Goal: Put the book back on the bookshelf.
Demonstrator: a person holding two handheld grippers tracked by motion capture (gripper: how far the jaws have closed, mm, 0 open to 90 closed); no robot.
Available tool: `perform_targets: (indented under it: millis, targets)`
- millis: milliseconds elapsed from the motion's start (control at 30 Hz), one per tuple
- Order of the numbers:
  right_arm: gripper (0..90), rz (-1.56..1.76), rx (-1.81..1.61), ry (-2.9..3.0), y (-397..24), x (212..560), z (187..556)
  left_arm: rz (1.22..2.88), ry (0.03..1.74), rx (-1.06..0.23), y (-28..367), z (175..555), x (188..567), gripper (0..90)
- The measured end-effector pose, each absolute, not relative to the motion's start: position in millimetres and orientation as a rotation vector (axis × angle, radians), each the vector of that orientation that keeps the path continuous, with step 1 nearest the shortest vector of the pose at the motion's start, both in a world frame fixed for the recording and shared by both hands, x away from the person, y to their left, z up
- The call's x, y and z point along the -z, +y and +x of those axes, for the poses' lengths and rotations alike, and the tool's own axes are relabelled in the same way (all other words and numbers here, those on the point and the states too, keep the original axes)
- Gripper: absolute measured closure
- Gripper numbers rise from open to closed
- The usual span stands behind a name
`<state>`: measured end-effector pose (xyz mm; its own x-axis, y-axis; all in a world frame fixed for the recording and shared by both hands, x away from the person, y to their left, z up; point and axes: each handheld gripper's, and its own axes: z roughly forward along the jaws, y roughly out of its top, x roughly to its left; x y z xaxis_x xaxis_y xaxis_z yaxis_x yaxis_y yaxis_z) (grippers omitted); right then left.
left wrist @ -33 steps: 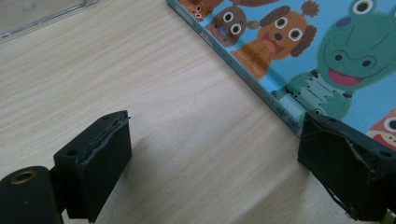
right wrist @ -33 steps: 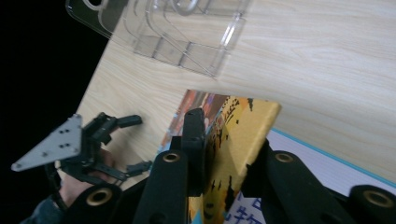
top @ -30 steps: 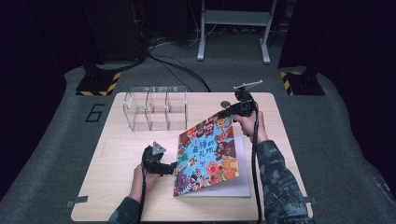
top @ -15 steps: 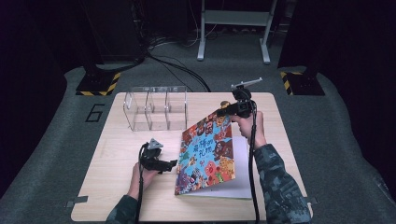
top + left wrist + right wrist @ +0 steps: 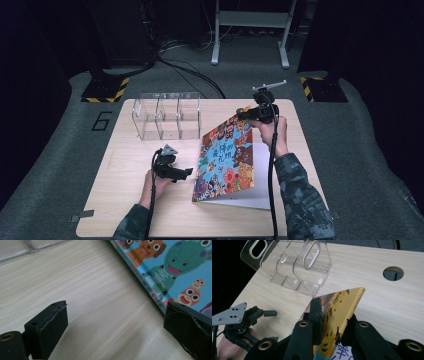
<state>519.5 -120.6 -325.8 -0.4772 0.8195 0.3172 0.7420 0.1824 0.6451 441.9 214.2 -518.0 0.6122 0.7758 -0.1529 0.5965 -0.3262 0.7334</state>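
You are lifting the picture book (image 5: pixel 227 157) by its far corner: your right gripper (image 5: pixel 248 113) is clamping that corner of the cover between its jaws, and the cover is tilting up from the table (image 5: pixel 125 200) while the spine edge at the left is resting on the wood. Your left gripper (image 5: pixel 186 172) is waiting just left of the book's spine, jaws standing wide with nothing between them (one jaw is nearly touching the spine edge in the left gripper view).

As I judge it, you are opening or standing the book up, perhaps for the clear organizer (image 5: pixel 167 116) at the far left. The next move is calling for a steady raise and a left-hand brace at the spine so the book is not sliding.

The white pages under the cover are partly hidden, and I am unable to tell whether you are gripping the cover alone or pages too.
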Motion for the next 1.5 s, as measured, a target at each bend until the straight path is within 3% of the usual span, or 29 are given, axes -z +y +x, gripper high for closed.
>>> perform_targets:
  millis: [1500]
  targets:
    - [75.4, 1.341, -1.231, 2.275, -123.2, 315.0, 494.2, 2.012, 1.057, -0.256, 206.4, 471.4, 497.2, 5.5]
